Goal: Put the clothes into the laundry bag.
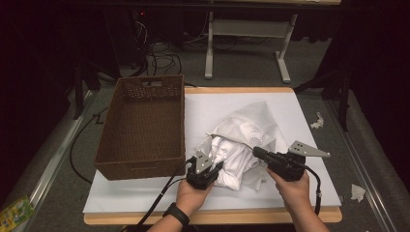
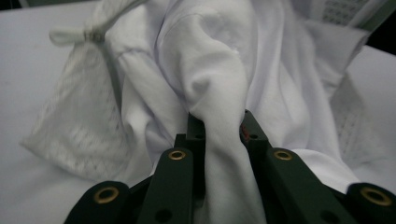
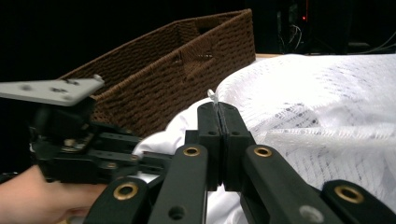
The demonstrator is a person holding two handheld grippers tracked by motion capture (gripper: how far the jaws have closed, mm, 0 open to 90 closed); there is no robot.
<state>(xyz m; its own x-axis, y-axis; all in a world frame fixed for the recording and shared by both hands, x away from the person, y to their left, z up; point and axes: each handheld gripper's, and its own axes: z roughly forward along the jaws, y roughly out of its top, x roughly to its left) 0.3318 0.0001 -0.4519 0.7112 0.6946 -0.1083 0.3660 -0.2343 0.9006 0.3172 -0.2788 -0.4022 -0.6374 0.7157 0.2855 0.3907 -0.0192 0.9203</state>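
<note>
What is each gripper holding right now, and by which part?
The left gripper pinches a fold of the white garment. The right gripper is shut on a thin clear strand.

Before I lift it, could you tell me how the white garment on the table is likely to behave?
The white garment will probably hang limp, since it lies crumpled in soft folds. The left tongs pinch just one fold, so the rest may trail and drag the mesh bag lying over it. It looks light, and thin cloth could slip from the pads.
</note>
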